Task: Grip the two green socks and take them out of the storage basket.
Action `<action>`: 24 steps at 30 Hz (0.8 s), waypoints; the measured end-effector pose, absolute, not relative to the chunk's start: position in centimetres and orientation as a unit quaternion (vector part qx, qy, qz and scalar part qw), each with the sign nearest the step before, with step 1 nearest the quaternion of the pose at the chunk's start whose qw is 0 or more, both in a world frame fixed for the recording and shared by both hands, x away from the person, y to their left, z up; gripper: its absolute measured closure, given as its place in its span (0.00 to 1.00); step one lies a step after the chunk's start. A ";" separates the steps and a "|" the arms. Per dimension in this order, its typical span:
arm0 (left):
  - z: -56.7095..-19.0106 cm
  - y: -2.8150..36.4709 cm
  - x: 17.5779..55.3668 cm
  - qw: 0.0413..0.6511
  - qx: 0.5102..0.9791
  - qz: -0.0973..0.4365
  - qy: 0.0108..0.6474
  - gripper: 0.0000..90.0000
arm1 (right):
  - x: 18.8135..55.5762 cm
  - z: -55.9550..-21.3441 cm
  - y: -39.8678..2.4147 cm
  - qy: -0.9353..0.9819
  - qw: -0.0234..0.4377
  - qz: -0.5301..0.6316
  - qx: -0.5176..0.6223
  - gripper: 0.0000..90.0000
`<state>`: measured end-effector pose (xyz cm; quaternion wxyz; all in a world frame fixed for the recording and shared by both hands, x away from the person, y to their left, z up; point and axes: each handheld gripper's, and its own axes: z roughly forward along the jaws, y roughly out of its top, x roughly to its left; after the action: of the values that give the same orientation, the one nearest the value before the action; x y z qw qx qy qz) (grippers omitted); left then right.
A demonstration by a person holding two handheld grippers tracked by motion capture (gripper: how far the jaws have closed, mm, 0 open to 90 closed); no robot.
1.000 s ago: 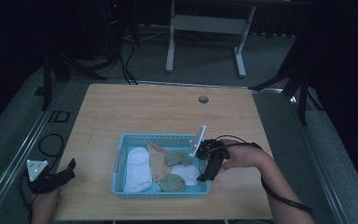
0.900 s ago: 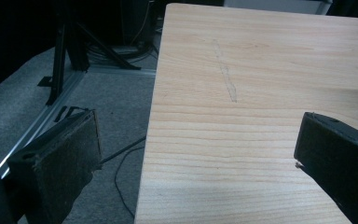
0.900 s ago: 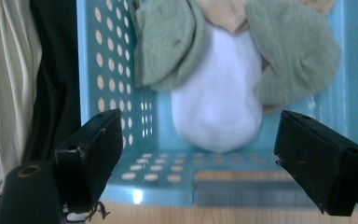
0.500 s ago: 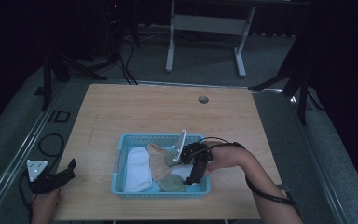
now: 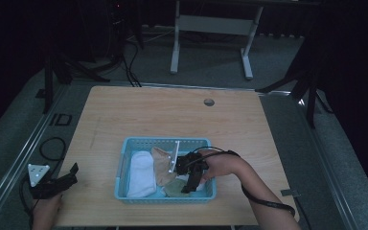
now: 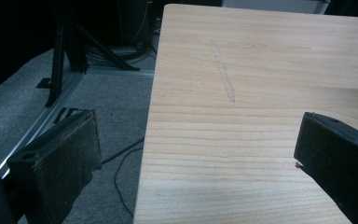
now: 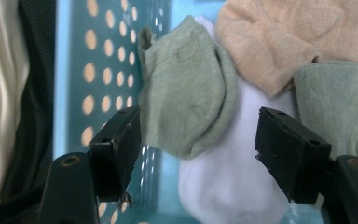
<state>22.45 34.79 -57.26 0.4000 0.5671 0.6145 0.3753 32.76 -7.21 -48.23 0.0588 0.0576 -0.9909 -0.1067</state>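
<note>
Between the hand-held gripper (image 7: 196, 149) jaws, the green sock (image 7: 189, 88) runs lengthwise.

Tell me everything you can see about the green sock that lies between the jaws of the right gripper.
The green sock is pale sage green, of soft knitted fabric, folded into a rounded bundle. It lies in the blue basket, partly on a white sock, with a peach sock beside it. The right gripper has just been closing its jaws around it; the pads do not yet press on it.
</note>
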 end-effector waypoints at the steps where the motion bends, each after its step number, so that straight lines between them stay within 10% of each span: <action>1: -57.3 34.8 22.4 0.400 0.567 0.375 0.614 0.01 | 32.8 -48.3 -7.1 -0.991 0.060 -0.106 0.055 0.36; 11: -57.3 34.8 22.5 0.399 0.568 0.375 0.615 0.01 | 33.0 -50.0 -6.3 -0.993 0.060 -0.090 0.038 0.46; 18: -57.3 34.8 22.5 0.399 0.568 0.375 0.615 0.01 | 32.8 -49.8 -6.1 -0.994 0.052 -0.085 0.038 0.81; 24: -57.3 34.8 22.5 0.399 0.568 0.374 0.615 0.01 | 32.6 -48.9 -6.0 -0.994 0.040 -0.087 0.049 0.89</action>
<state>22.49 34.78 -57.26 0.3985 0.5679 0.6152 0.3744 32.58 -5.99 -48.89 0.0402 0.0494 -0.9942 -0.0867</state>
